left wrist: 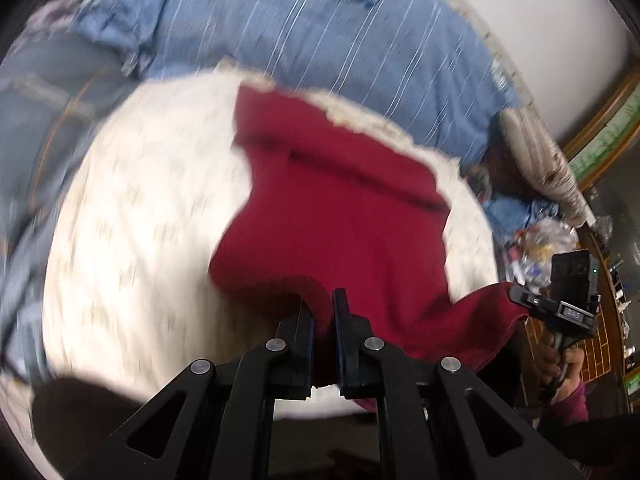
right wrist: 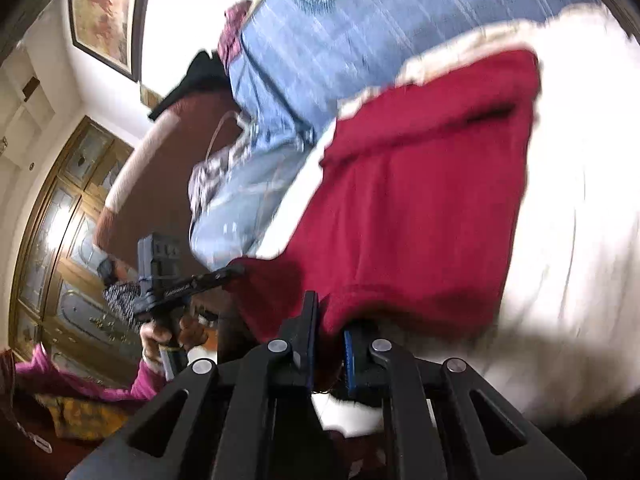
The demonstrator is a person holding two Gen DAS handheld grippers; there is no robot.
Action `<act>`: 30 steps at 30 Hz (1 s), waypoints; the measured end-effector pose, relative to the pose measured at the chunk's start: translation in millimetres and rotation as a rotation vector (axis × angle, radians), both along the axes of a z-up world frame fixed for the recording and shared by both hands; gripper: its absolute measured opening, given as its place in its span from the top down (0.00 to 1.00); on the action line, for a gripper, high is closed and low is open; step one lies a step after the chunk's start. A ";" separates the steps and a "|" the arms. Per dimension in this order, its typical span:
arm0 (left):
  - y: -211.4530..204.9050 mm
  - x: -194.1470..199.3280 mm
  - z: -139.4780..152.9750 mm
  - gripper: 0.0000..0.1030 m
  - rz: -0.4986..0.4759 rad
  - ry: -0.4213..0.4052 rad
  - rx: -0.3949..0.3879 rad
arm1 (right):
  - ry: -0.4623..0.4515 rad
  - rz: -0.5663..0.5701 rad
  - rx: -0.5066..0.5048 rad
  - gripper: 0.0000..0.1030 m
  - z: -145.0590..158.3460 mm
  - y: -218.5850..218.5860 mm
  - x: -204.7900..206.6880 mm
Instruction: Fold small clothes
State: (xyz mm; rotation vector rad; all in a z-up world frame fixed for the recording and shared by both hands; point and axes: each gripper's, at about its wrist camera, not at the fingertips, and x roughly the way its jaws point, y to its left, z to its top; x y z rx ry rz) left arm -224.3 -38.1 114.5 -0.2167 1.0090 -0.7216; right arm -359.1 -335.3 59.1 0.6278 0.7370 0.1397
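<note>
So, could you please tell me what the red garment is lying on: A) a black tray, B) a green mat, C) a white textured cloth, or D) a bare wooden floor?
C: the red garment lies spread over a white textured cloth, both tools gripping its near edge.

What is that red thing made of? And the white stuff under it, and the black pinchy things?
The red garment looks like soft matte knit or fleece: it drapes and creases. The white cover beneath seems textured cotton with a frayed edge, though blur hides detail. The left gripper and right gripper look like hard matte black plastic with metal pins; their jaws have blue pads.
</note>
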 end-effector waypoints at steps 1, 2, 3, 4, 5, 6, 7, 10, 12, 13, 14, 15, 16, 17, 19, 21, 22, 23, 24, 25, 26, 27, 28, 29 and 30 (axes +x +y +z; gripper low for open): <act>-2.6 4.6 3.6 0.94 0.003 -0.021 0.000 | -0.016 -0.007 -0.006 0.90 5.0 -5.0 6.7; -10.7 17.9 11.2 0.94 0.011 -0.051 -0.004 | -0.036 -0.021 -0.017 0.90 11.7 -12.4 14.5; -15.4 27.8 15.3 0.94 0.017 -0.064 -0.016 | -0.052 -0.041 -0.035 0.90 18.9 -21.1 23.6; -21.0 40.1 19.0 0.94 0.025 -0.075 -0.032 | -0.063 -0.053 -0.047 0.90 23.8 -27.4 30.3; -24.9 47.9 20.9 0.94 0.031 -0.082 -0.042 | -0.078 -0.072 -0.060 0.91 30.1 -37.5 40.7; -29.5 57.0 21.5 0.94 0.038 -0.095 -0.047 | -0.086 -0.088 -0.066 0.91 33.6 -45.5 48.5; -38.6 71.1 26.0 0.94 0.048 -0.117 -0.047 | -0.089 -0.109 -0.081 0.91 37.0 -55.0 58.4; -54.6 98.7 24.3 0.94 0.059 -0.161 -0.046 | -0.081 -0.158 -0.124 0.91 41.4 -74.7 81.9; -71.3 126.3 18.8 0.94 0.078 -0.178 -0.027 | -0.061 -0.199 -0.158 0.91 40.7 -91.6 100.7; -75.7 133.0 12.8 0.94 0.085 -0.178 -0.020 | -0.053 -0.224 -0.168 0.91 39.9 -102.1 109.3; -84.8 150.4 6.6 0.94 0.100 -0.174 -0.005 | -0.048 -0.240 -0.173 0.91 39.2 -107.4 114.6; -93.0 159.5 1.2 0.94 0.109 -0.175 0.009 | -0.038 -0.263 -0.172 0.91 36.9 -118.8 122.5; -102.1 174.9 -7.2 0.94 0.125 -0.175 0.034 | -0.029 -0.280 -0.165 0.91 35.5 -128.1 127.9; -109.4 187.3 -15.4 0.94 0.137 -0.169 0.051 | -0.019 -0.302 -0.163 0.91 32.1 -138.1 134.4; -129.3 213.7 -29.6 0.94 0.156 -0.146 0.071 | 0.012 -0.332 -0.161 0.91 23.2 -155.9 148.1; -144.4 236.6 -42.1 0.94 0.174 -0.129 0.093 | 0.048 -0.359 -0.150 0.91 10.2 -173.0 161.2; -150.7 247.8 -51.7 0.94 0.175 -0.109 0.096 | 0.056 -0.362 -0.143 0.91 4.0 -180.1 166.2; -156.9 259.4 -56.3 0.94 0.180 -0.095 0.092 | 0.060 -0.370 -0.145 0.91 0.2 -184.7 170.1; -160.4 270.2 -61.8 0.93 0.187 -0.084 0.087 | 0.058 -0.378 -0.140 0.91 -3.2 -188.8 172.3; -164.2 278.8 -68.7 0.93 0.186 -0.065 0.082 | 0.053 -0.383 -0.125 0.90 -6.3 -192.8 174.0; -167.4 286.2 -74.8 0.89 0.176 -0.040 0.079 | 0.054 -0.384 -0.101 0.88 -10.8 -197.9 175.8; -168.2 293.5 -78.7 0.82 0.168 -0.022 0.076 | 0.078 -0.393 -0.081 0.87 -15.7 -203.2 176.1; -169.3 299.0 -82.5 0.78 0.159 -0.002 0.073 | 0.088 -0.394 -0.067 0.86 -17.4 -205.3 174.2; -169.3 301.9 -84.2 0.74 0.150 0.018 0.065 | 0.082 -0.394 -0.056 0.83 -16.4 -205.0 171.3; -168.1 310.6 -83.8 0.69 0.148 0.022 0.056 | 0.058 -0.397 -0.042 0.80 -12.7 -203.2 163.1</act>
